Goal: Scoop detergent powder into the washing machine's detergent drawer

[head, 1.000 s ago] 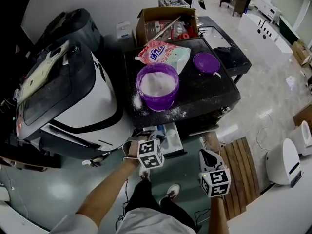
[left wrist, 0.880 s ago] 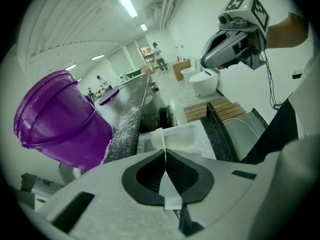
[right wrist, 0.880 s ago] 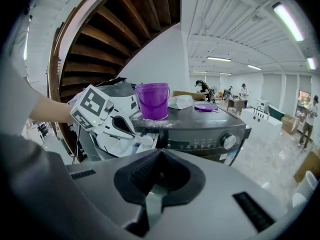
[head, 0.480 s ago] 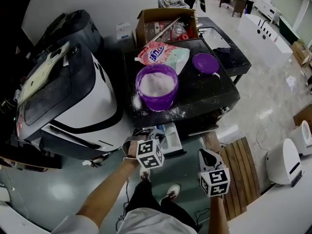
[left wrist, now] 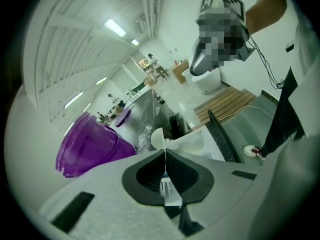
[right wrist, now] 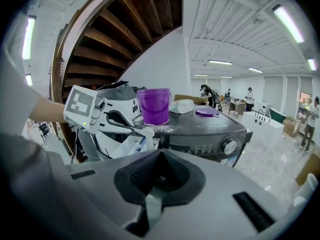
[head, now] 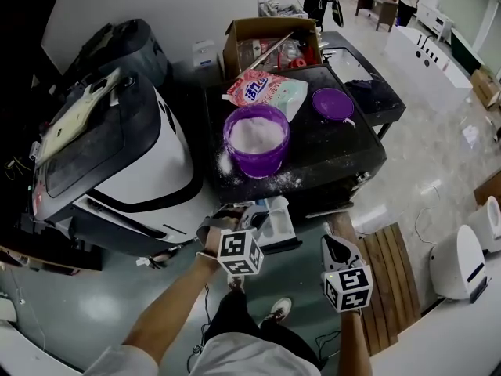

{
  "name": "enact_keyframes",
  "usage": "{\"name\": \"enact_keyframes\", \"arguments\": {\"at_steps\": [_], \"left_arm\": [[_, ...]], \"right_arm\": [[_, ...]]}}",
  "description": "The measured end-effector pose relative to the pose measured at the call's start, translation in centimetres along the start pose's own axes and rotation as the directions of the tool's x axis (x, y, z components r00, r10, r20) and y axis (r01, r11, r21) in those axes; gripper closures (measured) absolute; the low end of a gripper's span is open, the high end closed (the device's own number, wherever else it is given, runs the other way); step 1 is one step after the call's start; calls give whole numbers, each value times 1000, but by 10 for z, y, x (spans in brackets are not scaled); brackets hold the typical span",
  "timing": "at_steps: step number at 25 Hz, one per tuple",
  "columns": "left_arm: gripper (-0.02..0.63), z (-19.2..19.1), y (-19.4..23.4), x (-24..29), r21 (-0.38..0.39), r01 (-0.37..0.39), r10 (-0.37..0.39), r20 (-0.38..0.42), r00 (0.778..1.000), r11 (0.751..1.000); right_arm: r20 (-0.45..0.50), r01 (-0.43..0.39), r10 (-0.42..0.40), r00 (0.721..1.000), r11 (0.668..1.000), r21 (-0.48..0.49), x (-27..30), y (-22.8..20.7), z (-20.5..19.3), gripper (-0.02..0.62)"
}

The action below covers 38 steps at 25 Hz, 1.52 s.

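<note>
A purple bucket (head: 256,139) full of white detergent powder stands on the washing machine's black top (head: 344,151). Below it the white detergent drawer (head: 275,224) is pulled out. My left gripper (head: 233,224) is shut on the thin handle of a white scoop (left wrist: 157,138), whose bowl hangs just over the drawer (left wrist: 200,143). In the right gripper view the left gripper (right wrist: 95,111) holds the scoop (right wrist: 146,132) above the drawer (right wrist: 125,145). My right gripper (head: 335,245) hovers to the right of the drawer, shut with nothing in it.
A detergent bag (head: 266,91) and a purple lid (head: 333,103) lie behind the bucket, with spilled powder around it. A second white-and-black machine (head: 117,159) stands at the left. A cardboard box (head: 270,41) sits at the back and a wooden slat mat (head: 391,276) lies on the floor at the right.
The head view has shifted slightly. Both grippers keep their places by the open drawer, and the left one still holds the scoop.
</note>
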<state>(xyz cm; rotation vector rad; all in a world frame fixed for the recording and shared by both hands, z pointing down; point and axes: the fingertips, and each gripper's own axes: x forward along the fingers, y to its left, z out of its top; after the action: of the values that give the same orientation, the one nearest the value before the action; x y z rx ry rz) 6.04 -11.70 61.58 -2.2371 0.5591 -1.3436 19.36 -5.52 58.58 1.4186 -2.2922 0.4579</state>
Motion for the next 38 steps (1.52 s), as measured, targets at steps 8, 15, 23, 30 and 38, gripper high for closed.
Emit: {"name": "enact_keyframes", "arguments": {"at_steps": [8, 15, 23, 30, 38], "left_arm": [[593, 3, 8, -22, 98, -101, 101, 6, 995, 990], [592, 10, 20, -36, 209, -220, 223, 11, 975, 953], [592, 0, 16, -31, 74, -159, 161, -13, 987, 984], [594, 0, 16, -30, 5, -136, 136, -6, 991, 991], [592, -3, 7, -39, -482, 19, 42, 116, 992, 876]], "right_arm": [[21, -14, 14, 1000, 1000, -5, -5, 8, 7, 598], [34, -15, 16, 999, 1000, -22, -9, 13, 13, 598], [25, -18, 19, 1000, 999, -28, -8, 16, 9, 598], [20, -26, 26, 999, 999, -28, -5, 16, 9, 598], [44, -41, 42, 998, 999, -27, -13, 14, 28, 598]]}}
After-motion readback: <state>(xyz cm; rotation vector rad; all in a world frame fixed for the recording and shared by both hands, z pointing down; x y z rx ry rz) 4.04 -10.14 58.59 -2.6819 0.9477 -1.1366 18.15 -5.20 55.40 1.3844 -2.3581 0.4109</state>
